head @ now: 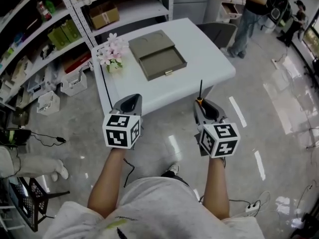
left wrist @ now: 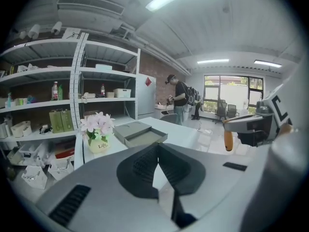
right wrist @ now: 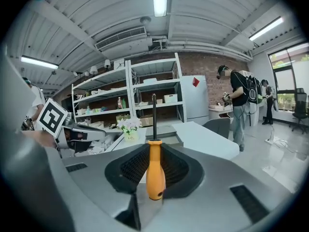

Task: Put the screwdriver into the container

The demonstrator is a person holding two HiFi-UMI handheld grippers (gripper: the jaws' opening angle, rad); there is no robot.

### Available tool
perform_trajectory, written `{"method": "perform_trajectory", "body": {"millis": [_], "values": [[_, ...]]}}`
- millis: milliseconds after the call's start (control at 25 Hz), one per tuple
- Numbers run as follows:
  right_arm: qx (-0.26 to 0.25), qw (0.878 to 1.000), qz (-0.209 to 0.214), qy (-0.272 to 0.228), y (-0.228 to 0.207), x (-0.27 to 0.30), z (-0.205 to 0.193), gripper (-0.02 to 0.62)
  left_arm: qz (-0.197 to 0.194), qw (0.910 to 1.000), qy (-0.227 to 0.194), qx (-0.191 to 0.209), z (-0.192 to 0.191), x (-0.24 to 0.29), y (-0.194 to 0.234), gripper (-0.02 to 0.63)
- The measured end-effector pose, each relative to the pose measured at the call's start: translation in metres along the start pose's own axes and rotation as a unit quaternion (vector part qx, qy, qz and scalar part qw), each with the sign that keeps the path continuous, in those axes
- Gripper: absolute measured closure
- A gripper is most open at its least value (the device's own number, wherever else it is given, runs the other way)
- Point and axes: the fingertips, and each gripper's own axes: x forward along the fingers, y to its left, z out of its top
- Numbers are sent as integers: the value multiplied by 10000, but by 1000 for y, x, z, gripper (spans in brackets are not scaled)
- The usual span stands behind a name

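Observation:
The grey-olive container point(head: 157, 54) lies on the white table point(head: 209, 59) with its drawer pulled out towards me. Both grippers hover short of the table's near edge, over the floor. My right gripper point(head: 205, 108) is shut on the screwdriver point(right wrist: 155, 170): the orange handle sits between the pads, and the black shaft point(head: 201, 88) stands straight up. My left gripper point(head: 130, 103) has its pads together at the tips with nothing between them point(left wrist: 157, 146). From the left gripper view, the container point(left wrist: 140, 133) shows ahead and the right gripper with the orange handle point(left wrist: 228, 140) at the right.
A pot of pink flowers point(head: 112, 56) stands on the table left of the container. White shelving point(head: 60, 29) with boxes lines the left side, with crates point(head: 75, 81) on the floor below. A grey chair point(head: 219, 34) and a standing person point(head: 249, 14) are beyond the table's right end.

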Motion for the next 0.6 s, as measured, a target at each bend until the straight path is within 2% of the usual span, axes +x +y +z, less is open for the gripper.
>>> {"method": "perform_trajectory", "body": {"millis": [280,440,600], "values": [[-8,9996,255,-102,-43,16,16,520,375,9993,20,-22,18,33,-14,603],[-145,9989,419,-181,-53,27,25,520,607,9980,33,-182,22,41,-13,603],[-194,9975,636,-226,-55,36,31,520,699,9975,95,-55,23,48,-14,603]]}}
